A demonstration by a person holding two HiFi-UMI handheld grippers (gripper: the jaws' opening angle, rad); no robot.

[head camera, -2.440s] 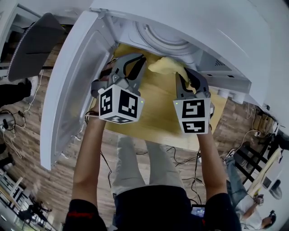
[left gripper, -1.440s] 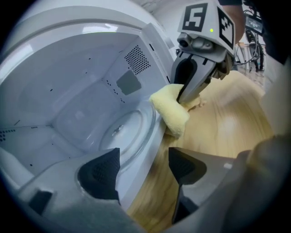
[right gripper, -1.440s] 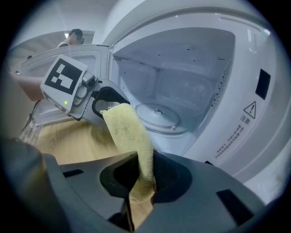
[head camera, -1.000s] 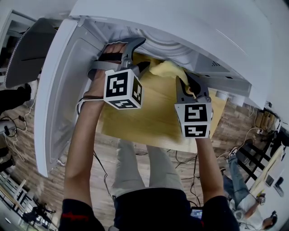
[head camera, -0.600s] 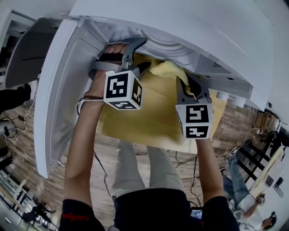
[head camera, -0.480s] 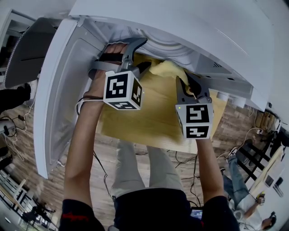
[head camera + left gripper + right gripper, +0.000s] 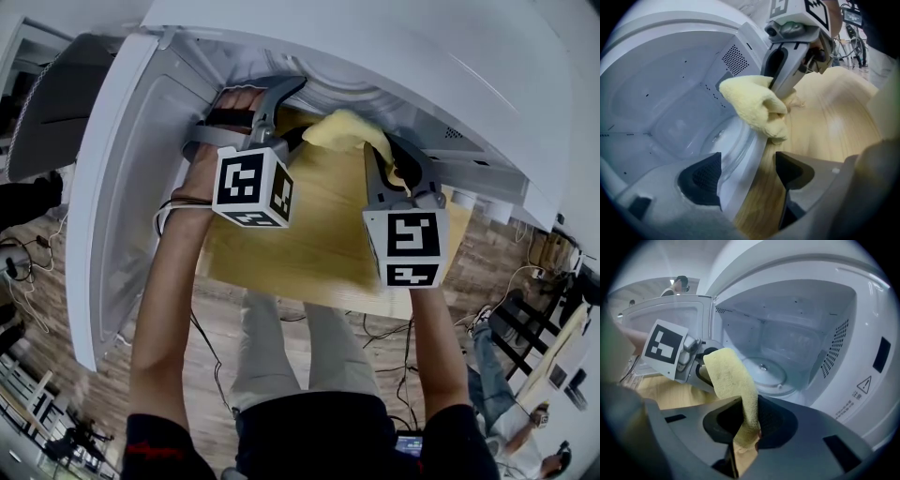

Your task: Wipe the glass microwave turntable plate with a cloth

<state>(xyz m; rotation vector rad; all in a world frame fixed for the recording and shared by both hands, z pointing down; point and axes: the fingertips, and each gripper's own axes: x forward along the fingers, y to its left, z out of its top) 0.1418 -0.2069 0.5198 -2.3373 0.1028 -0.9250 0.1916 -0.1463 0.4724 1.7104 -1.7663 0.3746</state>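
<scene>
- One round glass plate [image 7: 764, 372] lies flat on the floor of the microwave [image 7: 394, 56]. It is the only thing inside, and being round it has no long axis.
- One yellow cloth [image 7: 732, 380] is pinched at its lower end by the right tongs [image 7: 746, 420], whose jaws are closed on it. It rises out of them as a long strip and folds over at the top, at the mouth of the opening and short of the plate.
- The left tongs [image 7: 747, 171] grip nothing. Their jaws stand wide apart, and the front lip of the microwave floor shows between them, with the plate's rim just beyond.
- The microwave door [image 7: 122, 206] is swung open at the left.
- The microwave sits on a pale wooden surface [image 7: 319, 234], and both tongs are above it.
</scene>
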